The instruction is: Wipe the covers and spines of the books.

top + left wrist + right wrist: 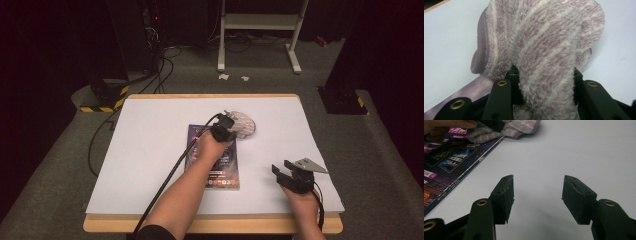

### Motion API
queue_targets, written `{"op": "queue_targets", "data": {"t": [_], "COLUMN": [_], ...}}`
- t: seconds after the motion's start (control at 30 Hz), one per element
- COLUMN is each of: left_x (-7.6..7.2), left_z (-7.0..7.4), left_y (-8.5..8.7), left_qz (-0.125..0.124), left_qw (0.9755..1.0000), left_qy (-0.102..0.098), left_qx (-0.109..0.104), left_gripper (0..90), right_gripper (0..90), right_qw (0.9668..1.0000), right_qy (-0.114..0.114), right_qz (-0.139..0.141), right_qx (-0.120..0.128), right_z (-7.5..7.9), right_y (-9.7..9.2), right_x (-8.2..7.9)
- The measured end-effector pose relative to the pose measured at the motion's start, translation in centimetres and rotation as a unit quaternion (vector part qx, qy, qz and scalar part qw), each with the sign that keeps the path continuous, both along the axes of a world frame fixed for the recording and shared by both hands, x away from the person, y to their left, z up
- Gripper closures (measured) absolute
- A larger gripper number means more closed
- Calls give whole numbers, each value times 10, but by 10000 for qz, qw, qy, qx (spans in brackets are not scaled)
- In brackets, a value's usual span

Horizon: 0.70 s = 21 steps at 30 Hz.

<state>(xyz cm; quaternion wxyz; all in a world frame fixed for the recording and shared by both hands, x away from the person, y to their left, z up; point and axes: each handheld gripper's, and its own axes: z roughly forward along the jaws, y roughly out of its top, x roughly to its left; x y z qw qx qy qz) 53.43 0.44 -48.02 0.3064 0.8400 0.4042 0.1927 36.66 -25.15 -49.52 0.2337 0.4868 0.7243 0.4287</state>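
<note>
Fuzzy pink-and-white striped sock (544,50) bunches between the jaws of the left hand-held gripper (223,131) at the centre of the high view, pinched fast, apparently so it can be carried off the dark printed booklet (216,165) whose upper edge it overlaps. At lower right, the right hand-held gripper (537,197) rests near the edge of the white-covered desk (150,150), jaws spread and empty, seemingly waiting its turn.
</note>
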Motion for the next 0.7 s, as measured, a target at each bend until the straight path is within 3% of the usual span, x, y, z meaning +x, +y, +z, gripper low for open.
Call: {"op": "queue_targets", "data": {"t": [0.1, 0.2, 0.33, 0.5, 0.7], "left_x": [2, 5, 8, 5, -1], "left_z": [0, 0, 0, 0, 0], "left_y": [2, 21, 60, 115, 151], "left_qz": [-40, 118, 468, 960, 1244], "left_qw": [10000, 9999, 9989, 9954, 9920], "left_qy": [14, 47, 53, 47, 108], "left_qx": [-1, 30, 33, 22, -168], "left_gripper": [598, 598, 599, 600, 601], "right_gripper": [427, 427, 427, 428, 428], "right_qw": [10000, 10000, 10000, 10000, 10000], "right_qy": [-25, -30, -33, -35, -34], "right_qz": [0, -27, -42, -41, -62], "right_qx": [-4, 24, 37, 11, -16], "right_z": [1, 2, 2, 2, 2], "right_y": [-1, -2, -3, -2, -1], "right_x": [-1, -1, -1, -1, -1]}}
